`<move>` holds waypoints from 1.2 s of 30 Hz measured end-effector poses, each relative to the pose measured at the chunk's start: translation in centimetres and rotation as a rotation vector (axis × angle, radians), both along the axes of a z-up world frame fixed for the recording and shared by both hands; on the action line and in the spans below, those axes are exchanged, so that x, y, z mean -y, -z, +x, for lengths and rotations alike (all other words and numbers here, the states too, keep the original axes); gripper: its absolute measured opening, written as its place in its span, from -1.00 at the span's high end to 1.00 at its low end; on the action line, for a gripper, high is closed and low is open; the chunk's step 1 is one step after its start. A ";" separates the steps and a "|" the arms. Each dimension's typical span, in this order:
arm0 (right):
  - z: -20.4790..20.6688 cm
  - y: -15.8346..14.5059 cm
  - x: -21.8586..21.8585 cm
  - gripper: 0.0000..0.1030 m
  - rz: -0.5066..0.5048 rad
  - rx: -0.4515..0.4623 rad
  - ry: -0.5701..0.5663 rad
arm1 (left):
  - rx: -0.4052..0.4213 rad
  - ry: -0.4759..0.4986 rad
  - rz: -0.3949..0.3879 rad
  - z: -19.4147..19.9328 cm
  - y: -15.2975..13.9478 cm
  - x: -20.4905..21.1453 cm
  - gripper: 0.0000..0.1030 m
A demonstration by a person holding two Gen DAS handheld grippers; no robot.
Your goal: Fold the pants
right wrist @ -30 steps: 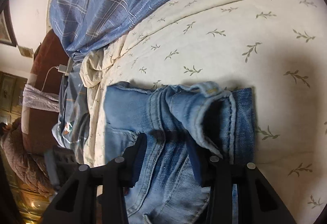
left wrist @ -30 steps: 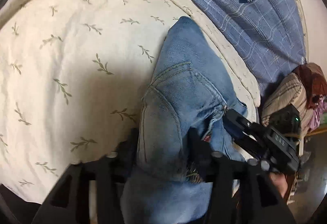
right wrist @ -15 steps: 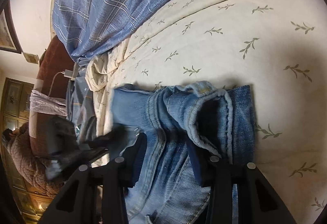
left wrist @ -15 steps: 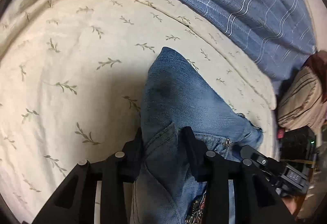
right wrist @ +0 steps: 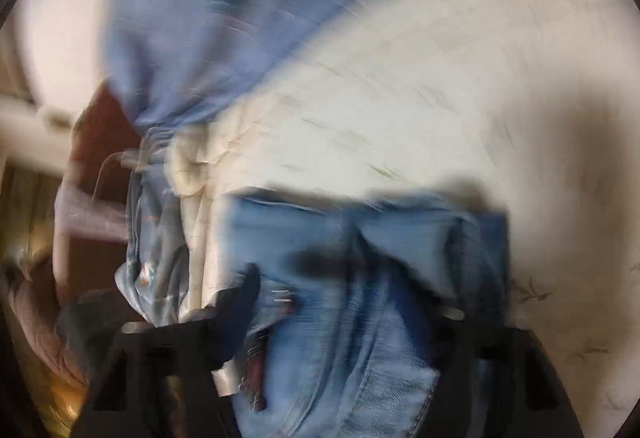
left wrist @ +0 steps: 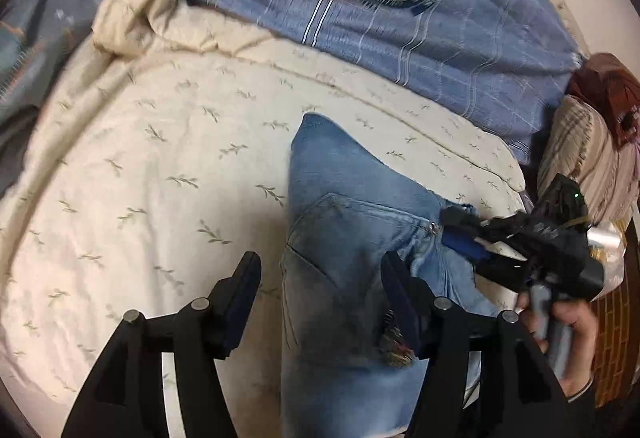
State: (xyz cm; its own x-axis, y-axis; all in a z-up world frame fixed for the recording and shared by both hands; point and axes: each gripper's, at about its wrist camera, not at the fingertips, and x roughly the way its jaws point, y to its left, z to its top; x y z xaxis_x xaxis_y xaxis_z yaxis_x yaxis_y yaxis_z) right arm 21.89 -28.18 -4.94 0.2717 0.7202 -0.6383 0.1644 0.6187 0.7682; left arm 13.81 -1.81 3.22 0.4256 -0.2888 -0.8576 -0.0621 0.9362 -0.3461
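Both grippers sit over the folded jeans [left wrist: 344, 238] on the cream bedspread [left wrist: 152, 166]. My left gripper [left wrist: 320, 278] has just opened, clear of the denim; the right gripper [right wrist: 352, 302] is too blurred to judge. A snagged pad could undo the fold.

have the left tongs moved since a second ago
Yes. The left tongs have pulled up and back from the jeans: more blue crest blanket shows above. Their jaws have just been opening and now stand clear of the denim.

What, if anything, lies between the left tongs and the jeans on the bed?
Nothing visible. The left tongs have just been opening and stand open directly over the jeans, which lie bare on the cream bedspread; the pads no longer press the denim.
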 end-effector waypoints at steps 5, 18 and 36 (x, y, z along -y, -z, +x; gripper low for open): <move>-4.2 -4.0 1.9 -0.43 -0.027 0.103 0.002 | 0.071 0.088 0.102 -1.5 -1.6 2.7 -0.33; -11.4 1.7 4.0 -0.66 0.114 -0.118 0.045 | 0.007 0.191 0.435 -1.3 3.2 7.8 -0.69; -12.3 -1.9 -0.2 0.30 -0.189 0.019 -0.062 | 0.002 0.184 0.432 -1.3 3.6 7.5 -0.76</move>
State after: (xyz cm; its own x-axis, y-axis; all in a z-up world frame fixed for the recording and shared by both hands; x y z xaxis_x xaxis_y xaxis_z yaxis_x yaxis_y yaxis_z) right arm 9.63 -28.02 -3.00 0.2440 0.6040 -0.7587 0.1075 0.7607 0.6402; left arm 12.48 -9.34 -0.37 0.4022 0.0234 -0.9153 0.1187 0.9899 0.0774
